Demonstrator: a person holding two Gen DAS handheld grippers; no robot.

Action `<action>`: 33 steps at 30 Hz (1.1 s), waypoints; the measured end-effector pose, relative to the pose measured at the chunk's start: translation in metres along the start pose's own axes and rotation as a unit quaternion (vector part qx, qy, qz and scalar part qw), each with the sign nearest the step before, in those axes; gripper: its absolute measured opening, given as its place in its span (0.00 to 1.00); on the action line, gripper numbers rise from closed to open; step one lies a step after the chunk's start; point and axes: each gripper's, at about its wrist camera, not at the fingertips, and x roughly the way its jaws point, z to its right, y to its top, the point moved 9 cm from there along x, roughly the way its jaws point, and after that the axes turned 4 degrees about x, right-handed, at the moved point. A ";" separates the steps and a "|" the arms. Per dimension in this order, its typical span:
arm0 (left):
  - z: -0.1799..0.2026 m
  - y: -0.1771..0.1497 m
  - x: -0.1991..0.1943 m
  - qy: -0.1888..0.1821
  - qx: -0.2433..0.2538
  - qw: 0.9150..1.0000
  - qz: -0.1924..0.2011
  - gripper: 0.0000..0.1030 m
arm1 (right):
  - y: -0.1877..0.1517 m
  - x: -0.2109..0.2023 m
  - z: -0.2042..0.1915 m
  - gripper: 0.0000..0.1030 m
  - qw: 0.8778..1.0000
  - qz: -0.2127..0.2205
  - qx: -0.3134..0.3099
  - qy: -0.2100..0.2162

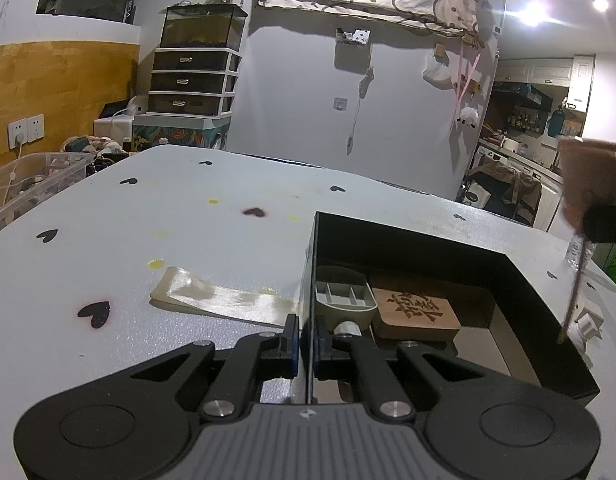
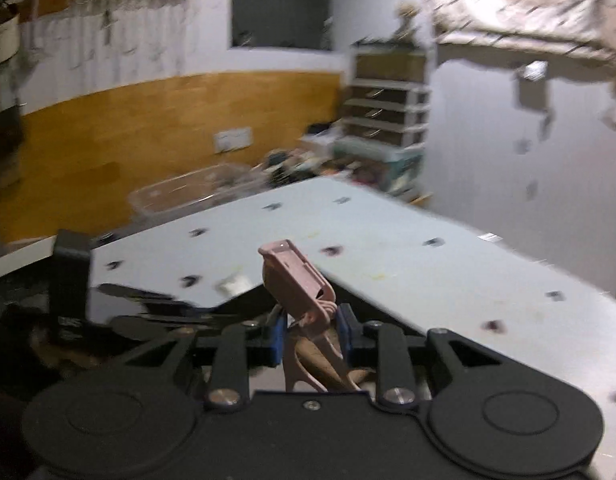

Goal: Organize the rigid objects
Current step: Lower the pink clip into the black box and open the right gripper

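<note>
While the grey-white table with black heart marks (image 1: pixel 155 216) carries the open black rectangular box (image 1: pixel 520 276) at its near right part, the coming move turns on one relation: the box lies down and to the left of the right tool (image 2: pixel 311 330), as the right wrist view shows it, dark and blurred at the lower left. That tool is clenched on a pink plastic clip-like object (image 2: pixel 295 280), whose long axis runs from between the pads up and away toward the far edge of the table, tilted left. The right hand is therefore the one carrying the load; judged from this, the object must travel left and down to enter the box.

The left tool (image 1: pixel 304 340) is clenched on the near left wall of the box, one pad inside and one outside, steadying it.

Only the left wrist view shows the box contents: a flat wooden block with a carved character (image 1: pixel 418 312) and a grey compartmented plastic piece (image 1: pixel 344 298) beside it, touching or nearly so. Only the right wrist view shows the pink object clearly.
</note>
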 end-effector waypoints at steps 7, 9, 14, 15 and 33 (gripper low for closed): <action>0.000 0.001 -0.001 -0.003 -0.003 1.000 0.000 0.06 | -0.025 0.066 -0.005 0.27 0.992 -0.118 0.034 0.025; 0.001 0.002 -0.001 -0.003 -0.003 1.000 -0.001 0.06 | -0.035 0.076 -0.001 0.29 0.989 -0.142 0.047 0.011; 0.002 0.002 -0.001 -0.005 -0.004 1.000 -0.001 0.06 | -0.042 0.080 0.002 0.57 0.987 -0.149 0.063 0.003; 0.002 0.002 -0.001 -0.005 -0.004 1.000 -0.001 0.06 | -0.043 0.078 0.003 0.60 0.987 -0.147 0.063 0.000; 0.001 0.002 -0.001 -0.005 -0.005 1.000 0.000 0.06 | -0.033 0.053 0.017 1.00 0.990 -0.108 0.085 0.000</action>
